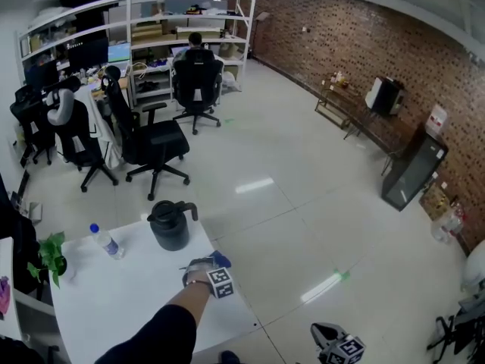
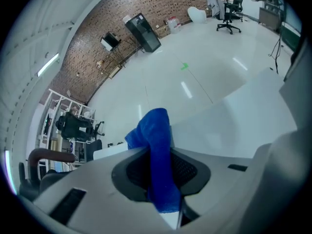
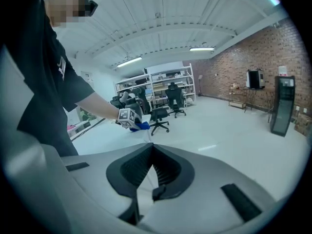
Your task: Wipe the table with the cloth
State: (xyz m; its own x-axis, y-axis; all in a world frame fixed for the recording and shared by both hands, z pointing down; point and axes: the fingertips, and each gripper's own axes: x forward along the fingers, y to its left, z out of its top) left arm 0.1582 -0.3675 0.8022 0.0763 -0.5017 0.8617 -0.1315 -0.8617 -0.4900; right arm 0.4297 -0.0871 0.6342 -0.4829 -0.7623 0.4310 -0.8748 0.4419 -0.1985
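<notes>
- The right gripper hangs low at the person's side, off the table and over the pale floor. Its own view shows its jaws closed together with nothing between them.
- A dark-sleeved arm reaches forward across the white table to the left gripper, which is at the table's right edge, near its far corner.
- The left gripper's jaws are clamped on the blue cloth. The cloth is bunched into a narrow strip between the two pads.
- The cloth's long axis runs along the jaws. One end is down between the pads and the other sticks out past the jaw tips, where it folds over to the left.
- In the head view the cloth shows as a small blue tuft just beyond the marker cube, pointing away from the person towards the table's edge. Whether it touches the tabletop cannot be told.
- Just past the gripper, a black jug with a handle stands upright near the table's far edge.
- A clear water bottle with a blue cap is left of the jug, and a small green plant is further left.
- Black office chairs stand on the floor beyond the table.
- A person sits at the far desks below white shelves, and a brick wall runs along the right.
</notes>
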